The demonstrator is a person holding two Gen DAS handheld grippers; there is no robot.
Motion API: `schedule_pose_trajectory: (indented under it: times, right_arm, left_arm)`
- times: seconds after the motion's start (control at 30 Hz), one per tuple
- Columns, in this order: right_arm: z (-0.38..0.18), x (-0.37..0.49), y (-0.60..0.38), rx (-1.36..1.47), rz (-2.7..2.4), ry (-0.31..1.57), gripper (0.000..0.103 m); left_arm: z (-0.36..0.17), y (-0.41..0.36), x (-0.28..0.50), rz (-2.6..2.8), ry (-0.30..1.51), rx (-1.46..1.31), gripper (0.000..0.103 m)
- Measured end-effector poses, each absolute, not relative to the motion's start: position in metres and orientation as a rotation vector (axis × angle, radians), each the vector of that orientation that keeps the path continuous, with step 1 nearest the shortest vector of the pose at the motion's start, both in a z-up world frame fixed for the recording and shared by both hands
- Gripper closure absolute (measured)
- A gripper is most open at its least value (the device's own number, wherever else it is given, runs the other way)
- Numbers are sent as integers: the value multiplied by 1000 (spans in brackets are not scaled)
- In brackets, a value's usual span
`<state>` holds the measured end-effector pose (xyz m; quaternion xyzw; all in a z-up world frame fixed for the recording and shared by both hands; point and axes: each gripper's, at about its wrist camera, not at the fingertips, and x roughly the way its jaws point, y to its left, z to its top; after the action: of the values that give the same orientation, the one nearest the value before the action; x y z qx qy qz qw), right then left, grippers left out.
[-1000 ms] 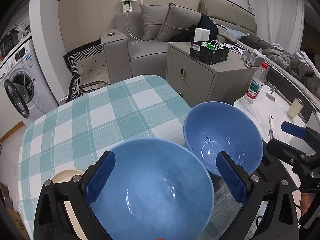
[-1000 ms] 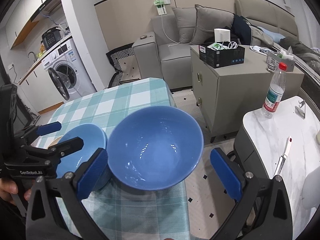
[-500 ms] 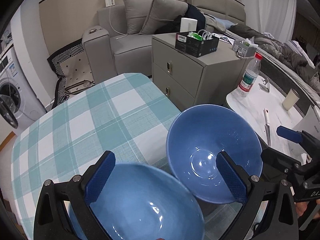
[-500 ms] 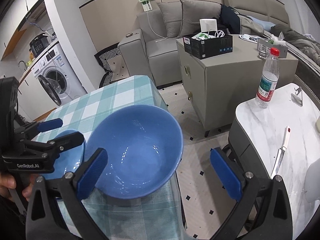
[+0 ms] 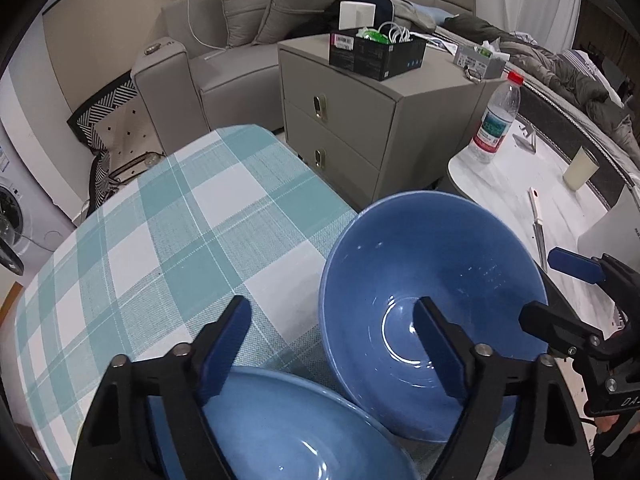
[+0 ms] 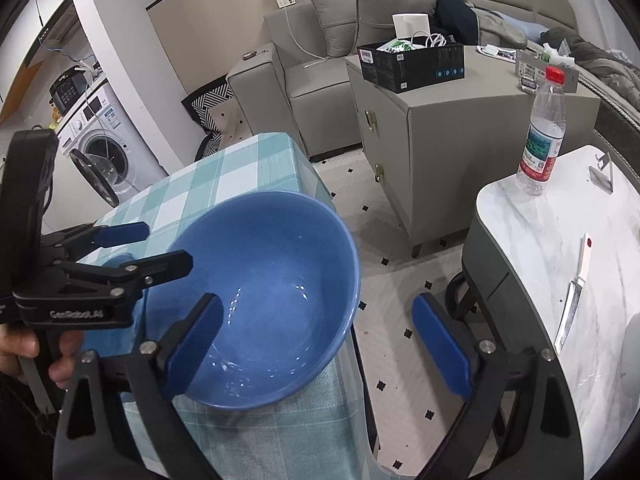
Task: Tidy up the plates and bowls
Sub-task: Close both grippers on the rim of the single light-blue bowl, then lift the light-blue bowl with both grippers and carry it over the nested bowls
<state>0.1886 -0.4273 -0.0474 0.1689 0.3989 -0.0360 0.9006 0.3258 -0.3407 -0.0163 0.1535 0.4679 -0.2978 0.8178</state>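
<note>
On the left side of the checked bench [image 5: 168,220] we hold the left tool [image 5: 328,344], its jaws closing but its pads pressing on nothing yet; its left finger is over the cloth and its right finger is inside the tilted bowl [image 5: 432,304]. Just below it lies a second blue bowl [image 5: 288,424], touching the tilted one. Further right, the right tool [image 6: 316,344] is also closing, with the rim of the same tilted bowl [image 6: 264,288] between its jaws, not pinched yet. We judge that this bowl, which sits at the bench edge and leans over it, can slip to the floor [image 6: 384,320] if one pad pushes the rim before the other. To the right stand a marble side table [image 6: 552,264] with a water bottle [image 6: 540,136] and a knife [image 6: 572,300], well apart. The two tools are near each other and may collide.
</note>
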Motion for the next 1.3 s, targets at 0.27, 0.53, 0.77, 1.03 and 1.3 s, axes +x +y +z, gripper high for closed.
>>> schedule_pose_trajectory:
  times: [0.27,0.53,0.77,1.03,1.3]
  right_arm:
    - [-58,193,-426,360,-65,864,31]
    - [-67,192,-424,365,-53,892,42]
    - [-68,190,-418,340,-42,900,56]
    - [-67,189,-419,321,-70,900,72]
    - [-66,188,-424,323,-100,888,80]
  left_arm:
    - [-31,-348,325,-665,1035,359,45]
    - [-33,-352,325,-671,1036,385,55]
    - [-36,-360,325,-680,1045,402,66]
    - [-36,-360,325,-668,1035,409,74]
    - [-34,-363,322,-671,1022,415,75]
